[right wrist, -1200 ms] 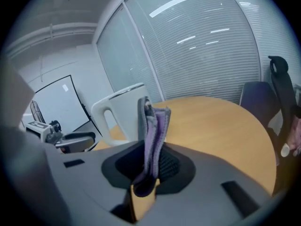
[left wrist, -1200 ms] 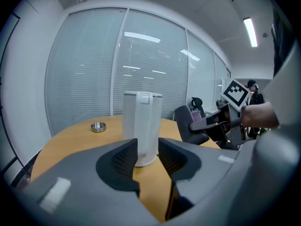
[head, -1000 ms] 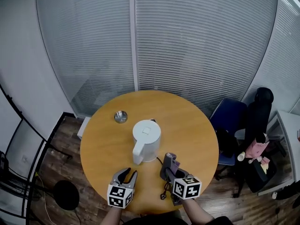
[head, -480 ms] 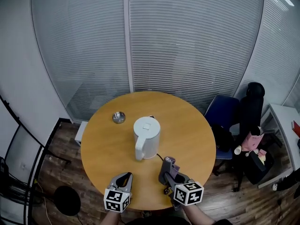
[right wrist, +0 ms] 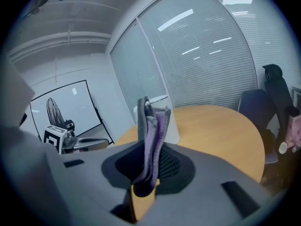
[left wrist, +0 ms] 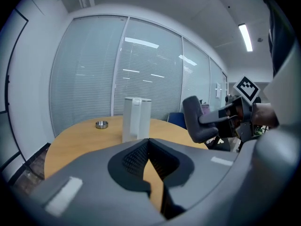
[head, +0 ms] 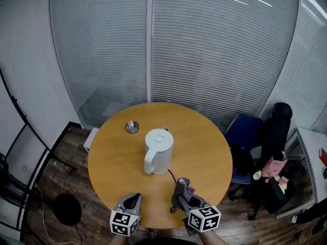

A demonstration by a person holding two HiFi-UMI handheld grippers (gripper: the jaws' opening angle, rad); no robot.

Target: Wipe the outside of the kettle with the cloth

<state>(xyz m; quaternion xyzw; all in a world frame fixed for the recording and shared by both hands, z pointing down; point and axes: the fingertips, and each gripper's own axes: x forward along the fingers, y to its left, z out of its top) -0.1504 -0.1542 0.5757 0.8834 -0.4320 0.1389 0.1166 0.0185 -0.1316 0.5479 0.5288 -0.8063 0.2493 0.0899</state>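
We hold the left tongs (left wrist: 148,141) low over the near edge of the desk (head: 110,160). Its jaws have just been closing, and now they stand together, tip against tip, with nothing between them. The right tongs (right wrist: 148,147) is beside it at the same edge, a little to the right, and the two are apart from each other. Its jaws are pressed on the cloth (right wrist: 153,119). The cloth is grey and purple, it is folded, and it stands up out of the jaws.

The kettle (head: 158,150) is white and stands upright near the middle of the round desk, with its lid closed. Its handle is turned toward us and a little to the left. Both tongs point toward the kettle but are well apart from it, and the cloth does not touch it. A black cable (head: 172,176) runs over the wood from the foot of the kettle toward the near edge and ends near the right tongs.

A small metal dish (head: 132,127) lies behind the kettle to the left, apart from it. At the right side of the desk stands a blue chair (head: 245,137). Behind the desk is a glass wall with blinds.
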